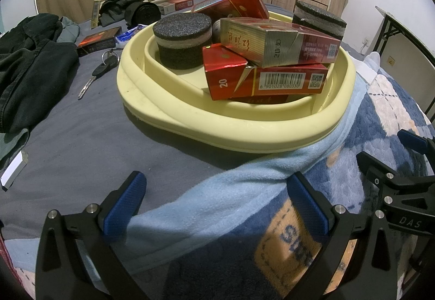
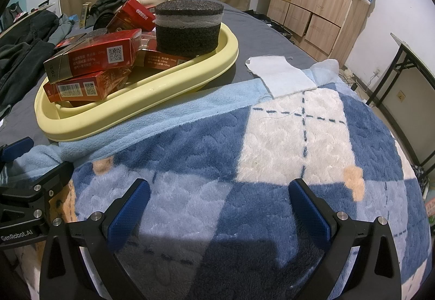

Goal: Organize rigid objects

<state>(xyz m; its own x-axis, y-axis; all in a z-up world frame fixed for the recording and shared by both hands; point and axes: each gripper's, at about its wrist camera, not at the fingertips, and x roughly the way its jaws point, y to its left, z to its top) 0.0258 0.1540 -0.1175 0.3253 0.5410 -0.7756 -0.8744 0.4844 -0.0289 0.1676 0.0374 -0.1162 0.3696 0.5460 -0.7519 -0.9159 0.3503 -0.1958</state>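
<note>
Basin (image 1: 152, 107): pale yellow, oval, resting on the grey sheet with its near rim overlapping the light blue blanket edge (image 1: 244, 186).
Basin contents: red cartons (image 1: 266, 80) stacked in crossed layers, a gold-ended carton (image 1: 280, 41) on top; one round foam puck (image 1: 182, 39) at the far left of the pile, a second foam puck (image 1: 318, 18) at the far right rim.
Heading from jaws: basin lies straight ahead of the left gripper (image 1: 217, 207) and ahead-left of the right gripper (image 2: 220, 215); the left one is judged nearer.
Long axis: basin runs roughly left to right across the left wrist view, diagonally in the right wrist view.
Left jaws: spread wide, empty, above the blanket edge.
Right jaws: spread wide, empty, over the checked blanket (image 2: 285, 137).
Loose items: a key (image 1: 95, 74) and a dark red box (image 1: 98, 40) lie on the sheet left of the basin, outside it.
Judgement: these are likely the next pickups; the left gripper is better placed.
</note>
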